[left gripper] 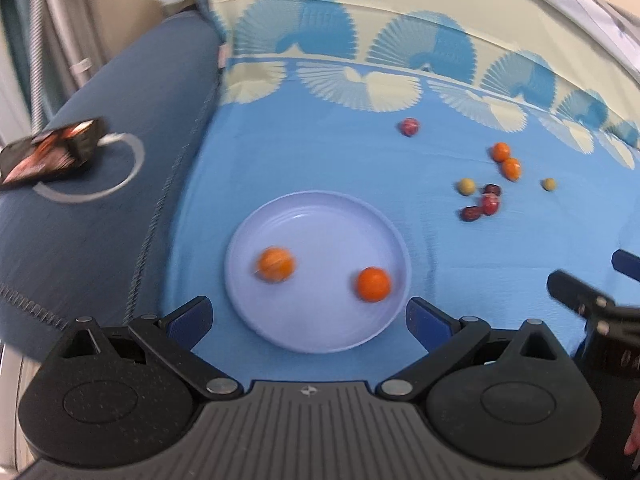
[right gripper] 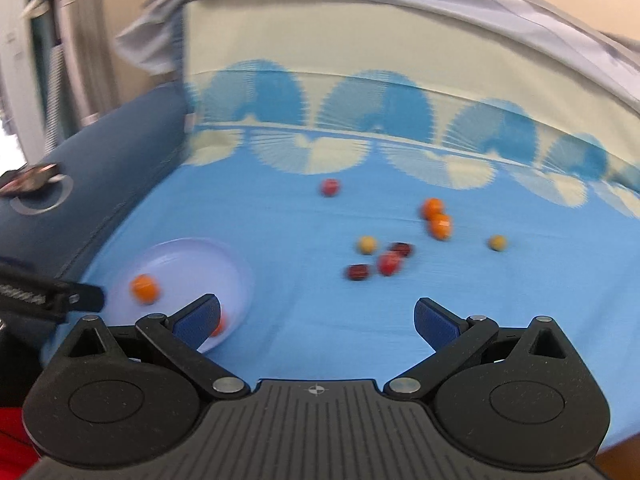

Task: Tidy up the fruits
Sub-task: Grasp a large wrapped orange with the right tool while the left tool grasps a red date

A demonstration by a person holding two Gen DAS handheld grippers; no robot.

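Note:
A pale lilac plate [left gripper: 320, 336] lies on the blue cloth and holds two orange fruits [left gripper: 275, 264] [left gripper: 373, 284]. My left gripper [left gripper: 308, 320] is open and empty over the plate's near rim. To the right lie loose fruits: two orange ones [left gripper: 506, 160], several dark red ones [left gripper: 482, 204], two yellowish ones [left gripper: 466, 187], and one red one [left gripper: 410, 126] farther back. My right gripper [right gripper: 318, 320] is open and empty, short of the loose fruits [right gripper: 386, 262]; the plate [right gripper: 188, 264] is at its left. The frames are blurred.
A dark blue cushion [left gripper: 100, 200] borders the cloth on the left, with a dark packet [left gripper: 52, 154] on it. A cream and blue patterned cloth [left gripper: 400, 60] rises behind. The right gripper's tip [left gripper: 580, 292] shows at the left view's right edge.

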